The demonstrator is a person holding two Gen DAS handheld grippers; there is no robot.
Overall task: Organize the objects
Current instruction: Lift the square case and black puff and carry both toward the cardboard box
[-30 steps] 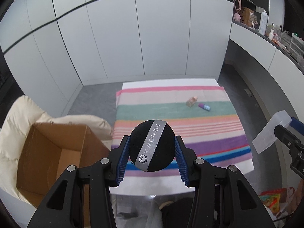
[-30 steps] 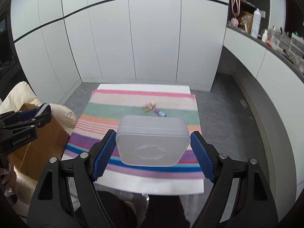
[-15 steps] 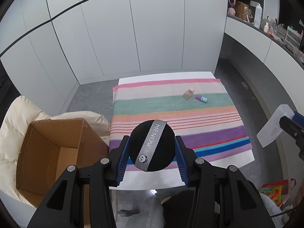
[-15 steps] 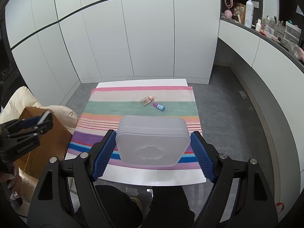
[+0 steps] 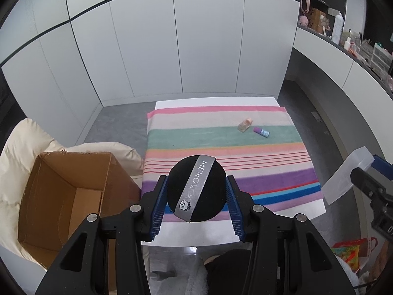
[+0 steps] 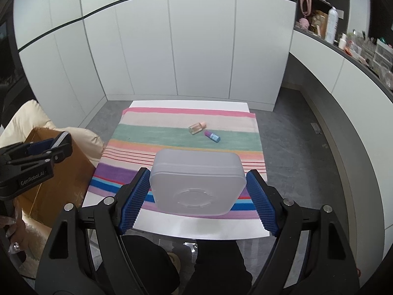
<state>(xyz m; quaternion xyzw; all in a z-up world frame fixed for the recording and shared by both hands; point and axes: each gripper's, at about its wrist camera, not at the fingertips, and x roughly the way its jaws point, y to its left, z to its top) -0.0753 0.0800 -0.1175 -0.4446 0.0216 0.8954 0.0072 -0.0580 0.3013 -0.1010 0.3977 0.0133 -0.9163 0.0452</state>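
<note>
My left gripper (image 5: pixel 196 198) is shut on a round black powder puff (image 5: pixel 211 189) with a grey ribbon across it, held above the near edge of the striped cloth (image 5: pixel 221 142). My right gripper (image 6: pixel 197 191) is shut on a frosted white plastic box (image 6: pixel 196 179), its blue pads (image 6: pixel 133 201) pressing both sides. On the cloth's green stripe lie a small peach-capped bottle (image 5: pixel 245 125) (image 6: pixel 197 127) and a small purple and blue tube (image 5: pixel 261 132) (image 6: pixel 212 136). The right gripper with its box (image 5: pixel 346 174) shows at the right edge of the left wrist view.
An open cardboard box (image 5: pixel 61 196) (image 6: pixel 49 184) rests on a cream cushion (image 5: pixel 14 152) left of the white table (image 5: pixel 196 233). White cabinet walls stand behind. A cluttered shelf (image 5: pixel 343 36) runs along the right. A colourful bag (image 5: pixel 351 248) lies on the floor at lower right.
Both views shifted a little: the table and cardboard box slid slightly in frame. Both grips stayed the same.
</note>
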